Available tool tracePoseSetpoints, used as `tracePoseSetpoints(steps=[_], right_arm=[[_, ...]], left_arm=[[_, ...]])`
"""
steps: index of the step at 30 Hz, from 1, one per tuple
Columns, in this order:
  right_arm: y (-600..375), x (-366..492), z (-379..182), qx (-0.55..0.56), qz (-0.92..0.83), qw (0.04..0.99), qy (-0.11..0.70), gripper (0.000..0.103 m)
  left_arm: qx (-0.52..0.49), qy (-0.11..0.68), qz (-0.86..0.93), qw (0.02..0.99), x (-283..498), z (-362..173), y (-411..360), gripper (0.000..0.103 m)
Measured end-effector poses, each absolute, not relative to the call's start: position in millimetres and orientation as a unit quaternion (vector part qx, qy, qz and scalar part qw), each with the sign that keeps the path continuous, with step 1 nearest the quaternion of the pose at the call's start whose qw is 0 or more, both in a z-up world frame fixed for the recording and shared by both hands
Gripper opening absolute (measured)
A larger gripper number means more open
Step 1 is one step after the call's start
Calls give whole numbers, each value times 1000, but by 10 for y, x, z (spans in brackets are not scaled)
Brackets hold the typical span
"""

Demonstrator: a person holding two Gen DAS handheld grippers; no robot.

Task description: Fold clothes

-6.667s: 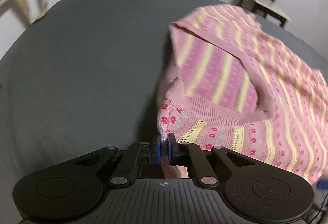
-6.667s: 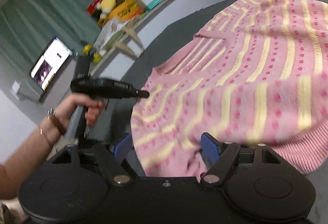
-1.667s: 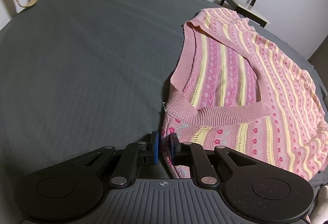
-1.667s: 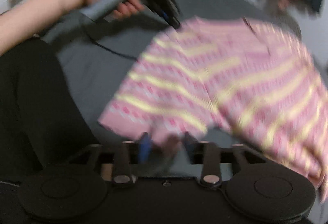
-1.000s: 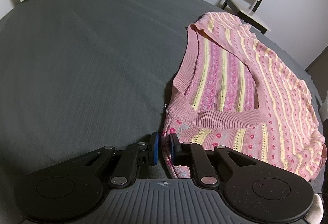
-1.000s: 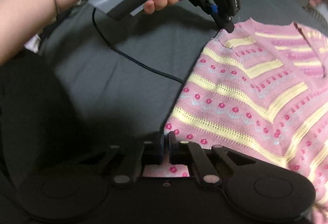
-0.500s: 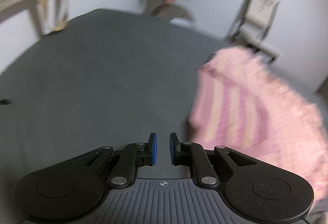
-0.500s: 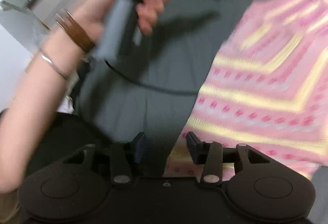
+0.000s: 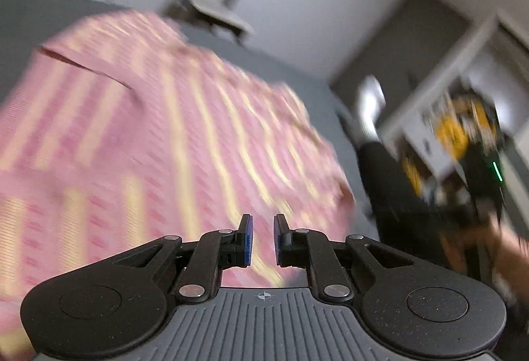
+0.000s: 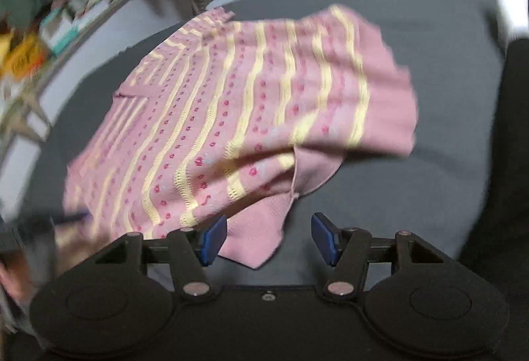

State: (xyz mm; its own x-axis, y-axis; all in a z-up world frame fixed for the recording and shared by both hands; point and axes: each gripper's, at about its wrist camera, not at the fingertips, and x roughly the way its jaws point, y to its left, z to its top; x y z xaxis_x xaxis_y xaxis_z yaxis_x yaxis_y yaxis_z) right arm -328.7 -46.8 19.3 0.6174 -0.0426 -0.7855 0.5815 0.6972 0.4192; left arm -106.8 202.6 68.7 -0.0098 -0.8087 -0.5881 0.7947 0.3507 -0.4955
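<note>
Pink sweater [image 10: 238,116] lies beyond both jaws (spread, empty).

We held our left gripper [image 9: 262,240] low and pointing forward, its two blue-padded fingers [image 9: 246,240] parallel with a narrow gap between them and nothing pinched there. Our right gripper [image 10: 269,238] had its jaws spread wide, the blue pads [image 10: 214,238] well apart and empty. At the far right of the left wrist view a blurred hand [image 9: 479,248] showed, probably ours gripping the right tool, though the smear was too heavy for us to be sure. At the lower left edge of the right wrist view another blurred hand [image 10: 20,268] appeared, its pose unreadable.
</note>
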Motion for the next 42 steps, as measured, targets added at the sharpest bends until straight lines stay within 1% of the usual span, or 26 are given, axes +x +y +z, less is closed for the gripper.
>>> tracePoseSetpoints(steps=[1, 2, 3, 4, 6, 7, 12, 15, 18, 21, 24, 27, 30, 33, 35, 36, 38, 39, 40, 41, 42], right_arm=[[-466, -3219, 100, 351, -186, 827, 397, 50], [-487, -3194, 8, 358, -182, 824, 400, 33], [-519, -3182, -62, 364, -181, 819, 404, 20], [-561, -3191, -93, 372, -184, 815, 404, 3], [-618, -3243, 34, 374, -189, 826, 377, 2], [-619, -3277, 160, 356, -196, 837, 366, 2], [-612, -3307, 1056, 197, -203, 900, 331, 2], [-483, -3399, 1627, 143, -173, 924, 309, 2], [-182, -3523, 1996, 53, -154, 932, 323, 2], [-49, -3721, 2073, 28, -147, 920, 362, 2], [-12, -3921, 1840, 3, -167, 891, 422, 2], [-119, -4029, 1526, 50, -178, 876, 445, 2], [-241, -3985, 1491, 63, -200, 886, 414, 2], [-311, -3812, 1832, 56, -212, 915, 339, 2], [-196, -3694, 2125, 21, -197, 936, 290, 2], [-111, -3622, 2238, -2, -188, 942, 279, 2], [-36, -3510, 2289, -26, -179, 941, 286, 2], [-50, -3444, 2211, -29, -177, 935, 307, 2], [-88, -3383, 2074, -30, -178, 924, 338, 2], [-129, -3331, 1930, -31, -180, 912, 367, 2], [-183, -3303, 1763, -29, -183, 900, 394, 2]], left_arm=[[21, 427, -576, 697, -1161, 640, 1960, 11], [51, 428, -580, 691, -1241, 588, 1906, 11], [77, 430, -580, 688, -1291, 538, 1878, 11], [101, 430, -576, 688, -1325, 490, 1866, 11], [141, 431, -566, 688, -1371, 398, 1842, 11], [144, 430, -563, 691, -1358, 372, 1845, 11], [116, 442, -550, 699, -1162, 352, 1907, 11], [98, 453, -542, 701, -1108, 353, 1995, 11], [85, 464, -534, 701, -1020, 340, 2036, 12], [77, 474, -531, 698, -949, 354, 2132, 12], [83, 485, -529, 691, -882, 341, 2174, 12], [89, 489, -529, 688, -827, 358, 2267, 12], [70, 492, -541, 678, -802, 390, 2307, 12], [79, 479, -585, 649, -940, 428, 2245, 12], [97, 462, -610, 636, -1050, 457, 2188, 12], [115, 449, -615, 638, -1111, 475, 2152, 13], [155, 417, -620, 647, -1228, 512, 2093, 19], [175, 400, -615, 656, -1276, 532, 2088, 29], [194, 385, -610, 665, -1320, 551, 2088, 43], [210, 369, -606, 673, -1368, 577, 2097, 52], [222, 353, -604, 679, -1420, 606, 2118, 74]])
